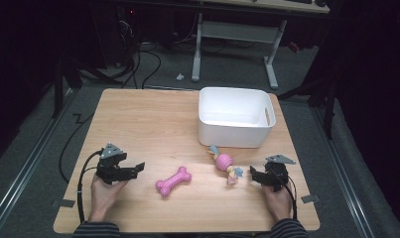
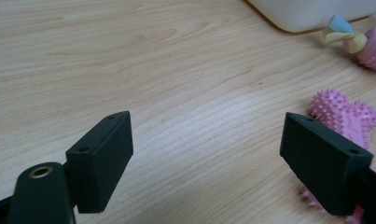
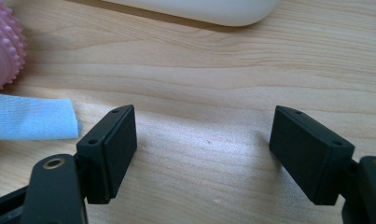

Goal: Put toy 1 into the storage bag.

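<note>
Pink bone toy and the rope-and-ball toy lie on the table — the white bin looks empty, so nothing's begun. Left gripper and right gripper gape wide, holding nothing. Right gripper view catches the toy's blue cloth strip up close.

A light wooden desk carries a white bin toward its far right. Just in front of the bin lies a knotted rope toy with a pink ball; left of that, a pink spiky bone.
</note>
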### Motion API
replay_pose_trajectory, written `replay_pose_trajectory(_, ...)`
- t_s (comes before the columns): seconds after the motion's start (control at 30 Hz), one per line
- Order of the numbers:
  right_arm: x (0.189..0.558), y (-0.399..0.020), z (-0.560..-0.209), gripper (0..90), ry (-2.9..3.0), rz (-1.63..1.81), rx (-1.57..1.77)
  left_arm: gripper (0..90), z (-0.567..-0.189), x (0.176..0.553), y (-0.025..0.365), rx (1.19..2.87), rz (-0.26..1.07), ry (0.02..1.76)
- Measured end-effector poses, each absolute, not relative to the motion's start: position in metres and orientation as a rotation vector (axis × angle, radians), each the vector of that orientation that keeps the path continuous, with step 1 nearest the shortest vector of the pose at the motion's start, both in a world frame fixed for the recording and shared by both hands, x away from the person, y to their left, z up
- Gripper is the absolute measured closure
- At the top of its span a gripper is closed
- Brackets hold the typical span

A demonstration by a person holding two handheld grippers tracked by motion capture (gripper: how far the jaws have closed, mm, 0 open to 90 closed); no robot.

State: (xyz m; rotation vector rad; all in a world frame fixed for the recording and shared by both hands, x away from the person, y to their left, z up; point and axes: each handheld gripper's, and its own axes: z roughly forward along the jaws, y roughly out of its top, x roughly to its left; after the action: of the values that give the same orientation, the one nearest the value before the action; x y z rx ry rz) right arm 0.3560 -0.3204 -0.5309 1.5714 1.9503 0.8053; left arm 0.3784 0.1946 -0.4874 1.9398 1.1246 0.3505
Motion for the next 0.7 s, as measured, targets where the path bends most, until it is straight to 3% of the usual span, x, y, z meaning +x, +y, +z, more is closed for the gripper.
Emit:
replay_pose_trajectory(0.4,0.355,-0.319,-0.531,23.4,1.968,0.813,1.561,17.4,-0.465,0.371,0.185,1.921,0.285,1.042)
replay_pose_trajectory(0.7,0.355,-0.318,-0.531,23.4,1.987,0.821,1.542,19.9,-0.463,0.365,0.173,1.938,0.332,1.004)
